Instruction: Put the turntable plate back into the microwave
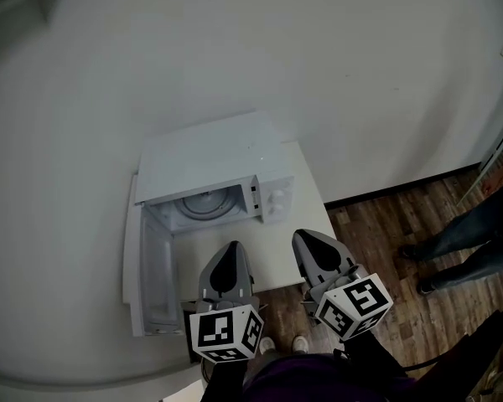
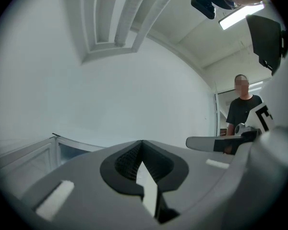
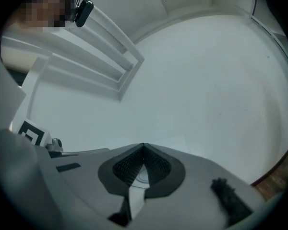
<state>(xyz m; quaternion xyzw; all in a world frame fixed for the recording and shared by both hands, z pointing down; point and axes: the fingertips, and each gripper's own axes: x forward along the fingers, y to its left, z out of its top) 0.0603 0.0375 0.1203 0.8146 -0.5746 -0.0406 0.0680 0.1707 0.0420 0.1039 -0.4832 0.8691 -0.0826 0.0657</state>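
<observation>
The white microwave stands on a white table with its door swung open to the left. The glass turntable plate lies flat inside the cavity. My left gripper and right gripper hover side by side in front of the microwave, above the table, apart from it. Both are shut with nothing between the jaws. In the left gripper view the left gripper points past the open door. In the right gripper view the right gripper faces the white wall.
The microwave's control panel with its knobs is at the right of the cavity. A person stands on the wooden floor at the right, also in the left gripper view as a person. White walls stand behind.
</observation>
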